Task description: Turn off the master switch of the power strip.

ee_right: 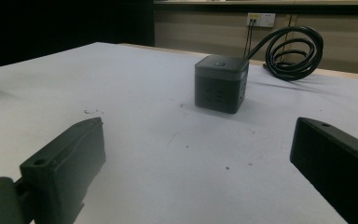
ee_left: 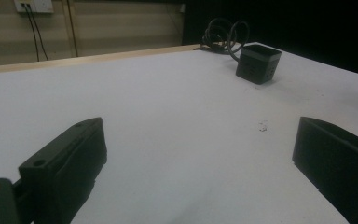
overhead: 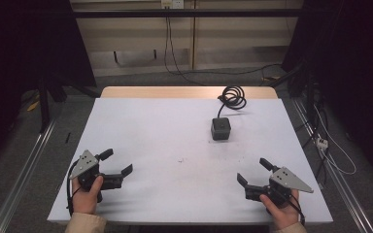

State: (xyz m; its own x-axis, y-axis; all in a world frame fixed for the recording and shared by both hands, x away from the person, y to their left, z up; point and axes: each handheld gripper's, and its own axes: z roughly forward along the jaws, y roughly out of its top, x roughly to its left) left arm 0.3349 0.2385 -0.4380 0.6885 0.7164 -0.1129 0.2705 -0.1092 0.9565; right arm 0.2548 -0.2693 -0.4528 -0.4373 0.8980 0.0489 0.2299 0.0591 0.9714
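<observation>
**One cube socket, two empty tongs**

On the white surface (overhead: 175,126), the left tongs (overhead: 118,162) are held at the near left, jaws apart and empty. One black cube socket (overhead: 221,128) is seen right of centre, farther off. It is judged rigid, fairly dense and smooth-sided; opposite flat faces are best gripped. One coiled cable (overhead: 233,97) trails behind it. The right tongs (overhead: 254,171), near right, are likewise spread and empty.

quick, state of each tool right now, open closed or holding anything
Left tool: open, jaws spread wide, holding nothing.
Right tool: open, jaws spread wide, holding nothing.
The black cube with its coiled cable sits untouched on the table.
</observation>
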